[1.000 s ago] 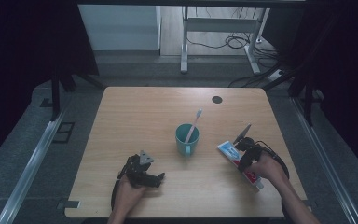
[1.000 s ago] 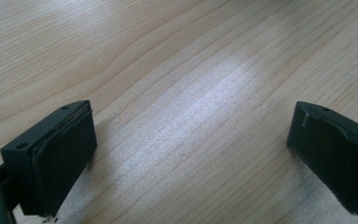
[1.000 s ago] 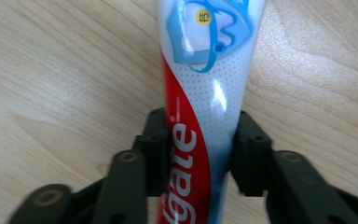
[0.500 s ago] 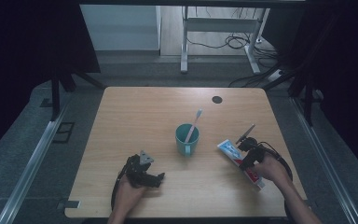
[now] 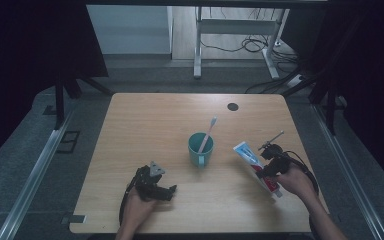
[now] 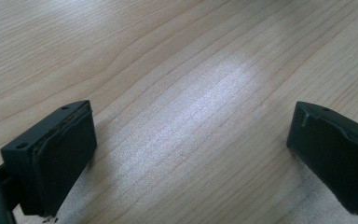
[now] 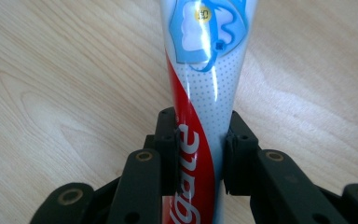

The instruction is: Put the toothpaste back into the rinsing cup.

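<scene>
High view, at a wooden table (image 5: 145, 120): a person's right gripper (image 5: 269, 165) clasped a toothpaste tube (image 5: 252, 160) near the right edge, the tube lying slantwise with its wide flat end toward the teal cup (image 5: 200, 148) and its cap end toward the near edge; the jaws had just been closing, with the tube between them; right gripper view showed both black pads pressed against the tube's (image 7: 204, 93) red, white and blue sides, the wood grain beneath it; whether the tube rested on the table or hung just above it could not be told; a toothbrush (image 5: 208, 134) stood tilted in the cup, which sat near the table's middle, just beside the tube's flat end but apart from it; the left gripper (image 5: 156, 187) rested low near the front edge, well apart from the cup; left gripper view showed its jaws spread wide over bare wood (image 6: 191, 93), nothing between them; a small dark round mark (image 5: 233, 106) lay toward the far right of the tabletop.
</scene>
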Action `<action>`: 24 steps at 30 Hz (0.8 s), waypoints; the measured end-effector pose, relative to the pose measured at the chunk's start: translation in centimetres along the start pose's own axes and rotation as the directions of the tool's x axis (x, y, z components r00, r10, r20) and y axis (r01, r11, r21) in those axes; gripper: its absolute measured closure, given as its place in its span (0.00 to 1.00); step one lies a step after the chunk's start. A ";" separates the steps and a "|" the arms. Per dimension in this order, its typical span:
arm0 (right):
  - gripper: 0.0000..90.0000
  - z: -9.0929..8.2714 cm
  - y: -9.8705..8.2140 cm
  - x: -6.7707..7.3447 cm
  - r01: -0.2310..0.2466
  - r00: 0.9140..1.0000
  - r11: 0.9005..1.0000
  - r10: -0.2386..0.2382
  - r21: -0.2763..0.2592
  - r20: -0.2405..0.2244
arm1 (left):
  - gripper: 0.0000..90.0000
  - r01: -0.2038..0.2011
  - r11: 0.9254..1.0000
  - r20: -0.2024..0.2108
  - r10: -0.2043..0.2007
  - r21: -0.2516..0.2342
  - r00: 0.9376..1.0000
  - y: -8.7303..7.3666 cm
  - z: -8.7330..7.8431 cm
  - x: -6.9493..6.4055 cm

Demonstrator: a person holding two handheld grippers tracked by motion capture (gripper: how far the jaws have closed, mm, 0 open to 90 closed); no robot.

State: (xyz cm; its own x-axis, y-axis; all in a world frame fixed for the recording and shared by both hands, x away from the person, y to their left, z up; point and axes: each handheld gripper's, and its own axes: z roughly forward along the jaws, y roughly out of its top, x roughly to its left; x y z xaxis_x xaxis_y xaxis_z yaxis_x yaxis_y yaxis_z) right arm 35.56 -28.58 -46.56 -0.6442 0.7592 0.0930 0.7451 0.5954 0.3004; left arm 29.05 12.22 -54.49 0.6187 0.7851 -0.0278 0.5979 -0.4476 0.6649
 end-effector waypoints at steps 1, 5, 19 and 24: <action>0.79 -0.2 -0.1 0.0 0.000 1.000 1.000 0.000 -0.010 0.000 | 0.02 0.000 1.000 -0.001 0.000 0.000 1.000 0.0 0.0 0.0; 0.79 -0.6 -0.5 0.0 0.005 1.000 0.998 -0.005 -0.066 -0.003 | 0.02 0.001 1.000 0.000 -0.001 -0.001 1.000 0.0 0.0 0.0; 0.79 -2.0 -1.3 0.5 0.019 1.000 0.962 -0.022 -0.273 -0.009 | 0.02 0.001 1.000 0.000 -0.001 0.000 1.000 0.0 0.0 0.0; 0.79 -2.4 -1.2 0.8 0.028 0.999 0.943 -0.032 -0.333 -0.006 | 0.02 0.000 1.000 0.000 0.000 0.000 1.000 0.0 0.0 0.0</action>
State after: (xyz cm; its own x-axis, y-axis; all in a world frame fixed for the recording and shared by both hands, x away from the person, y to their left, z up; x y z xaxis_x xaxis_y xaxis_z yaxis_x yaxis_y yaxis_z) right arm 33.70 -29.29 -44.59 -0.6688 0.7381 0.0890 0.6268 0.4954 0.6014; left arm 29.05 12.22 -54.49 0.6186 0.7852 -0.0275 0.5977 -0.4476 0.6652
